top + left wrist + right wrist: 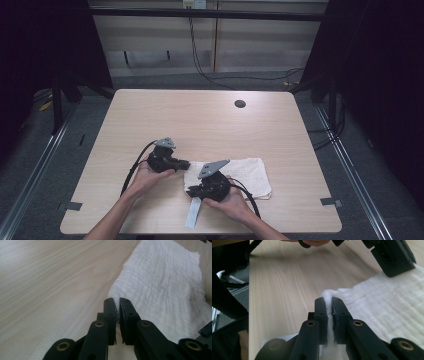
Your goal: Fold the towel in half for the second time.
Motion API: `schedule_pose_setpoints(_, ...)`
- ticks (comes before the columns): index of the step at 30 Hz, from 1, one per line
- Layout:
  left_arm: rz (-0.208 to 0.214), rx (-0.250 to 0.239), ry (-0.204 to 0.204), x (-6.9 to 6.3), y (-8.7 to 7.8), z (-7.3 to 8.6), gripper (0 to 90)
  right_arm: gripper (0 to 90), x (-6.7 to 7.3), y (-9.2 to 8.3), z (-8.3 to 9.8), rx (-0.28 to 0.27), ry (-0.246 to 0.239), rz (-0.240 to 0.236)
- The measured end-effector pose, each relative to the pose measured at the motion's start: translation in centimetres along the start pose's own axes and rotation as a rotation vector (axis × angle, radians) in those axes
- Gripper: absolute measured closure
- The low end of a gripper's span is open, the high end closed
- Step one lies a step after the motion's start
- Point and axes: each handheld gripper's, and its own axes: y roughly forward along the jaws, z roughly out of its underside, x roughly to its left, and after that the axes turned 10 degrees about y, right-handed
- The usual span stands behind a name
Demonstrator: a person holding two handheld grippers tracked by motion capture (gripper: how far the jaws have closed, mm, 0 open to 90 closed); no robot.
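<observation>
A white cloth [235,176] lies flat on the table [200,120], spread away from both grippers toward the person's right, and each gripper has taken one corner of its near short edge. That pairing reads as the start of a fold or a lift: with two corners of one edge pinched, the edge can be carried over the rest of the fabric without bunching.

The left gripper [186,163] lies low and nearly level with the table, its jaws nearly together, with a thin fold of the cloth's [160,285] corner pinched between the pads. The body of the fabric runs on ahead of it and to its right.

The right gripper [191,192] sits just beside the left one, closer to the person. Its jaws are also drawn in tight, and a raised ridge of cloth [387,302] stands up between the pads, plainly clamped. The left gripper's [392,257] black body shows just beyond it, above the same edge.

A strip of white paper [192,214] lies under the right gripper, running back toward the table's near edge.
</observation>
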Motion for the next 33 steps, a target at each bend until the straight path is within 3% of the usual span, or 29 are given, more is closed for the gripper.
schedule_pose_setpoints(8, 0.013, -0.033, -0.032, 0.1, -0.8, -0.2, 84.5, 84.3, 0.4, -0.5, -0.3, -0.012, -0.029, 0.014)
schedule_pose_setpoints(13, 0.004, -0.049, -0.014, 0.0, -1.7, -0.4, 84.4, 84.3, 0.8, -1.0, -0.7, -0.033, -0.035, 0.003)
schedule_pose_setpoints(15, 0.007, -0.065, -0.03, 0.1, -2.2, -0.5, 84.5, 84.3, 1.0, -1.1, -1.0, -0.043, -0.039, -0.001)
schedule_pose_setpoints(22, -0.008, -0.046, -0.006, -0.2, -3.3, -0.4, 84.5, 84.4, 1.6, -0.9, -1.6, -0.053, -0.038, -0.024)
schedule_pose_setpoints(30, -0.015, -0.074, -0.028, 0.1, -4.9, -0.2, 84.5, 84.6, 2.4, -0.8, -2.8, -0.065, -0.057, -0.034)
schedule_pose_setpoints(33, -0.013, -0.069, -0.016, 0.0, -5.3, -0.2, 84.5, 84.6, 2.9, -0.8, -3.5, -0.064, -0.057, -0.042)
